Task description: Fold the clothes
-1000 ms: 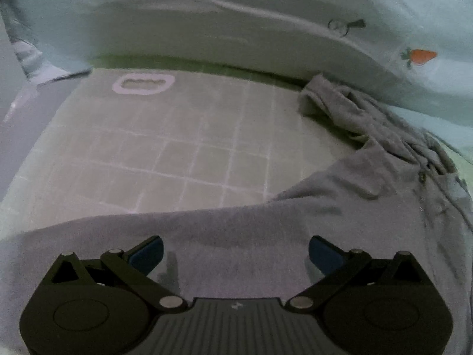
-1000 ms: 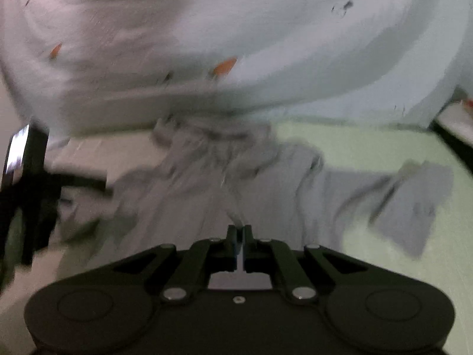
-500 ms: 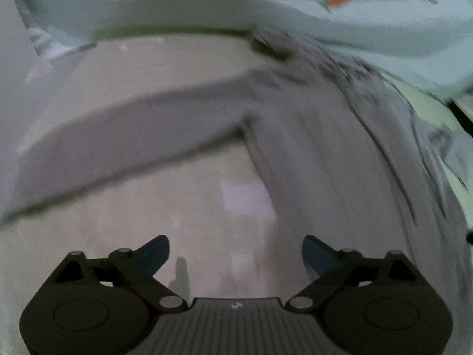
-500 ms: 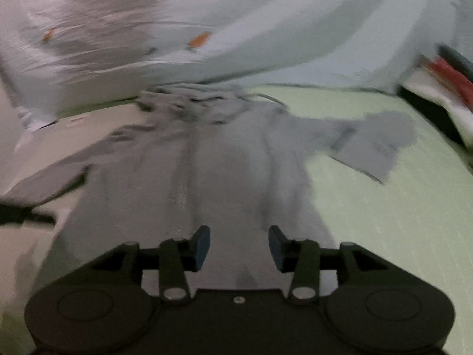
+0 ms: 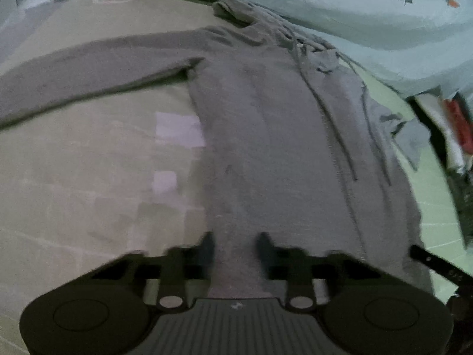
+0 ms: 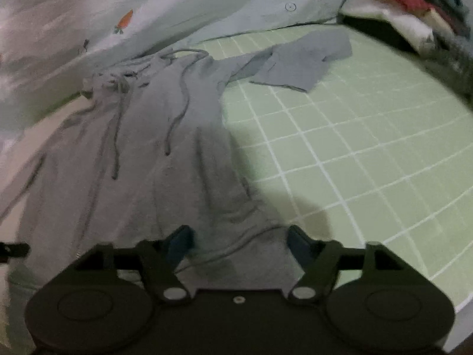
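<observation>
Left gripper (image 5: 235,247) has just narrowed over the hem; right gripper (image 6: 238,241), earlier shut, gapes — grey drawstring cotton hoodie (image 5: 275,136) lies spread flat.

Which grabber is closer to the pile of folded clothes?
Right. The right gripper is at the hoodie's bottom edge on the side toward the pile of folded clothes; the left gripper sits farther along that edge, away from it.
</observation>
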The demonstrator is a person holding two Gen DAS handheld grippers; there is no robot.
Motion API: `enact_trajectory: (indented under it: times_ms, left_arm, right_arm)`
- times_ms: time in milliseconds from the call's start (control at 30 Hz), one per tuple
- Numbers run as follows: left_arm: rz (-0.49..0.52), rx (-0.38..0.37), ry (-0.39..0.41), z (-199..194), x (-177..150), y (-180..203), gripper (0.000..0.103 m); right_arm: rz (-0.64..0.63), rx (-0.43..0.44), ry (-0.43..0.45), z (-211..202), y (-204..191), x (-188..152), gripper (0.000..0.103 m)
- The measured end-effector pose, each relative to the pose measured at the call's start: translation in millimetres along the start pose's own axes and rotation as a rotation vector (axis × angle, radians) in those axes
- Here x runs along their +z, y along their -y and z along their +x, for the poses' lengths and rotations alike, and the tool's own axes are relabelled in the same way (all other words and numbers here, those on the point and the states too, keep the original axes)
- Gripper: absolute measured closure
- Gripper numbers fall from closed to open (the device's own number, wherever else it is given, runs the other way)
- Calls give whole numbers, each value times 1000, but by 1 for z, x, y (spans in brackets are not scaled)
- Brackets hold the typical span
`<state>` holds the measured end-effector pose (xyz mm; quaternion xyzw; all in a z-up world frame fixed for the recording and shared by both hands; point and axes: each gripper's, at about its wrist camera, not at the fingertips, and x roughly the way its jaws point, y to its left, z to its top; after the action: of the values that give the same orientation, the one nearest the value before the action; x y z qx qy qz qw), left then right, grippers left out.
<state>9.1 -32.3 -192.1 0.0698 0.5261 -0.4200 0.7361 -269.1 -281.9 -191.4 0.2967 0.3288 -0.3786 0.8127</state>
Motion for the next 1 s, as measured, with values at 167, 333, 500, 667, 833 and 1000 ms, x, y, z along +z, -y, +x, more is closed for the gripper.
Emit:
enact_trajectory:
  times_ms: [167, 333, 500, 667, 833, 1000]
  left_arm:
    - [-8, -74, 74, -29, 7, 1, 96]
    - [-49, -138, 149, -74, 22, -12, 94]
    - [16, 79, 19, -40, 10, -20, 84]
    - [80, 134, 40, -36, 14, -19, 34]
    - [103, 184, 76, -35, 25, -4, 20]
    - [127, 205, 72, -21, 34, 25, 17]
  right_arm:
    - [157, 195, 30, -27, 8, 7, 93]
    - [434, 376, 169, -72, 34, 6, 93]
    - [175, 47, -34, -46, 3, -9, 86]
    - [38, -90, 10, -44, -29, -18, 30]
    - [-5, -108, 63, -41, -22, -9, 0]
    - [-13, -115, 105, -38, 4, 5, 0]
